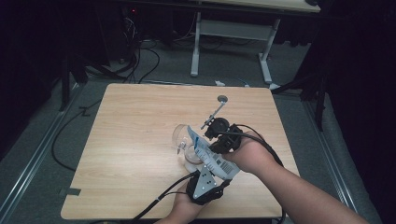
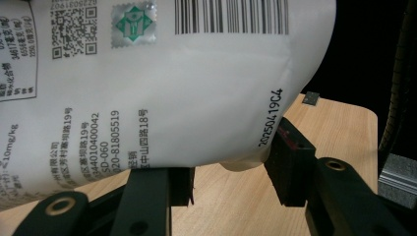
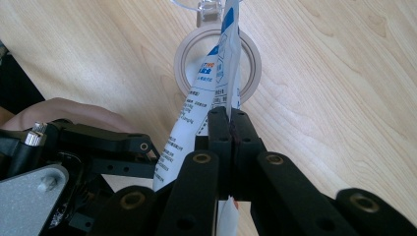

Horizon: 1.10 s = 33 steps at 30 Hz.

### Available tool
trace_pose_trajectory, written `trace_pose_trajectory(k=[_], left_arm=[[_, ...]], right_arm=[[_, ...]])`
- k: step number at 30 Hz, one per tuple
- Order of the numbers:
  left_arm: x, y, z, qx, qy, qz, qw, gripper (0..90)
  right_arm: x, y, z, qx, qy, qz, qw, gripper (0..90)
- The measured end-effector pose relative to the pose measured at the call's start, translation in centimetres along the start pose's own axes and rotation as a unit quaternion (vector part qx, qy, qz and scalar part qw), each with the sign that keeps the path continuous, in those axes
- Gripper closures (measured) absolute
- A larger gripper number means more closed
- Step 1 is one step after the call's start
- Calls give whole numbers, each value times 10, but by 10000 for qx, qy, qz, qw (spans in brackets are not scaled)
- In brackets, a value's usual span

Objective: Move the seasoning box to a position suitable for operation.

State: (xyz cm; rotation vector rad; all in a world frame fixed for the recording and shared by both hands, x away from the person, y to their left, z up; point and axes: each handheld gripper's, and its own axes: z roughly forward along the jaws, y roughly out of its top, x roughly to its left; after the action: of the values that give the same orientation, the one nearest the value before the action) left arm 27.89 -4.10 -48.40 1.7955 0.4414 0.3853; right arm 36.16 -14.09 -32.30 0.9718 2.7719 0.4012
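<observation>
A white and blue pouch (image 1: pixel 210 156) hangs tilted over a clear jar (image 1: pixel 184 137) near the table's middle. My left gripper (image 1: pixel 215 171) comes in from the near edge and is shut on the pouch's bulging lower end. In the left gripper view the printed pouch (image 2: pixel 172 98) sits between the two pads, with my left gripper (image 2: pixel 233 172) below it. My right gripper (image 1: pixel 215 140) is shut on the pouch's upper edge. In the right gripper view the jaws (image 3: pixel 230 129) pinch the thin pouch (image 3: pixel 216 73), whose far end points into the jar's round mouth (image 3: pixel 184 64).
A metal spoon (image 1: pixel 215 112) lies on the wooden table (image 1: pixel 130 140) just beyond the right gripper. The jar's clear lid (image 3: pixel 206 9) hangs open at its far side. Behind the table stand a white desk frame (image 1: pixel 196 46) and floor cables (image 1: pixel 140 60).
</observation>
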Motion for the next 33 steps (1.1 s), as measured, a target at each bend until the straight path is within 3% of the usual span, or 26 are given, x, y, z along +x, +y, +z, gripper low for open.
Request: trace_pose_trajectory(k=[33], left_arm=[[0,1,0,-35,-22,-32,10000,585]], right_arm=[[1,2,0,10,-28,-5,10000,900]])
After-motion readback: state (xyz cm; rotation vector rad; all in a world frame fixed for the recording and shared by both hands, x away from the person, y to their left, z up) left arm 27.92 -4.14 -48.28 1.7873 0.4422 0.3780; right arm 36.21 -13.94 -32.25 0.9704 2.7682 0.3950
